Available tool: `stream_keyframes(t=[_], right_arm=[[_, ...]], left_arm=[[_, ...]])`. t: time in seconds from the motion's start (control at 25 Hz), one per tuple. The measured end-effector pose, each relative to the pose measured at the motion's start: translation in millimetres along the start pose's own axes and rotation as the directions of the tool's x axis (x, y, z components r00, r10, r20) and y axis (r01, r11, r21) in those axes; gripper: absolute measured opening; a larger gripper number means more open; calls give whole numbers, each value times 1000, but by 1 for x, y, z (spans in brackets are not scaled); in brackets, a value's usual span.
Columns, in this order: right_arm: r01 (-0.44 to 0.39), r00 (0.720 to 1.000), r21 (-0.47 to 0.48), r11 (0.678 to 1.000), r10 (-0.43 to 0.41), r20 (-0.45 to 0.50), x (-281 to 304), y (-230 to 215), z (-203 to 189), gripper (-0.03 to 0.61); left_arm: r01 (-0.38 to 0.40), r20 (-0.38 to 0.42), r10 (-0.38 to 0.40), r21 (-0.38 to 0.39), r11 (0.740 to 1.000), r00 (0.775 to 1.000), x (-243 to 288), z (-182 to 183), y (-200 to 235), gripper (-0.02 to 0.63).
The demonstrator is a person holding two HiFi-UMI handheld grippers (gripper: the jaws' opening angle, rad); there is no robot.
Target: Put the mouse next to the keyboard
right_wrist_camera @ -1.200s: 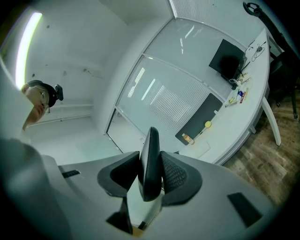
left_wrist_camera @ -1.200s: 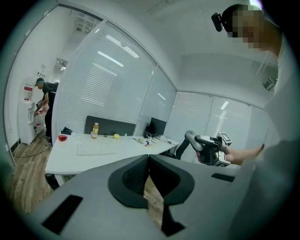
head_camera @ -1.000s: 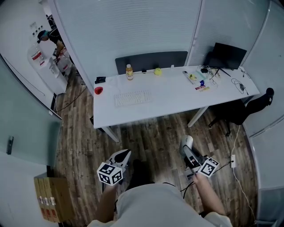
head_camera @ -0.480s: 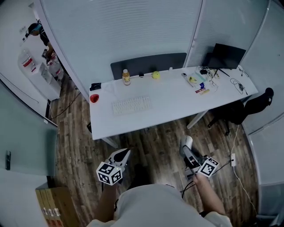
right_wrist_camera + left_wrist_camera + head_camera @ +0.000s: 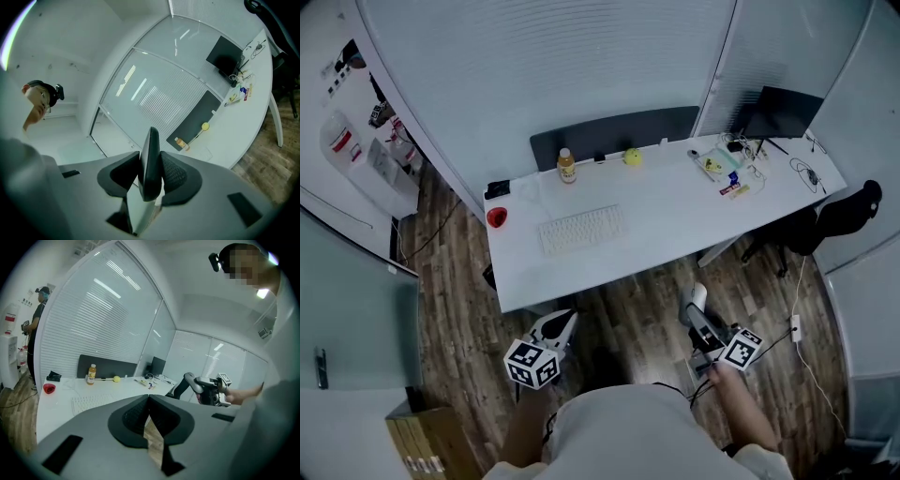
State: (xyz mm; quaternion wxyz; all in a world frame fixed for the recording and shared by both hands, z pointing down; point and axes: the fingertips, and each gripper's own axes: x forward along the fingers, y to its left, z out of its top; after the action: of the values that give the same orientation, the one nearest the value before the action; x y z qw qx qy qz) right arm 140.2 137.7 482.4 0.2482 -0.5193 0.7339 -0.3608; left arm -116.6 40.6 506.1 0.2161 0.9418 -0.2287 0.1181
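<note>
The mouse [image 5: 698,294], pale on top and dark at its edge, sits clamped on edge in my right gripper [image 5: 697,304], held over the wood floor in front of the white desk [image 5: 675,230]. In the right gripper view the mouse [image 5: 151,150] stands as a thin dark slab between both pads. My left gripper [image 5: 559,325] is shut with nothing in it, also short of the desk; its jaws meet in the left gripper view [image 5: 149,398]. The white keyboard [image 5: 581,229] lies on the desk's left half, far from both grippers.
On the desk stand an orange bottle [image 5: 567,167], a yellow ball [image 5: 632,157], a red cup [image 5: 496,217], a dark monitor [image 5: 783,111] and cables with small items [image 5: 731,169]. A black chair [image 5: 839,211] is at the right end. A cardboard box [image 5: 422,441] sits at lower left.
The desk has come closer in the head view as both grippers moved towards it. The mouse stays gripped in the right gripper; the left stays shut.
</note>
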Motion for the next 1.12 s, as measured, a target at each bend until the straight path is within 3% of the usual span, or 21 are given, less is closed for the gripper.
stream_keyframes(t=[0.48, 1.12], right_arm=[[58, 998, -12, 998, -57, 5, 61, -9, 4, 150], [8, 1000, 30, 1000, -9, 23, 107, -16, 23, 150]], left_arm=[[69, -8, -69, 16, 997, 998, 24, 30, 60, 18], [66, -1, -66, 9, 998, 998, 42, 46, 92, 18]])
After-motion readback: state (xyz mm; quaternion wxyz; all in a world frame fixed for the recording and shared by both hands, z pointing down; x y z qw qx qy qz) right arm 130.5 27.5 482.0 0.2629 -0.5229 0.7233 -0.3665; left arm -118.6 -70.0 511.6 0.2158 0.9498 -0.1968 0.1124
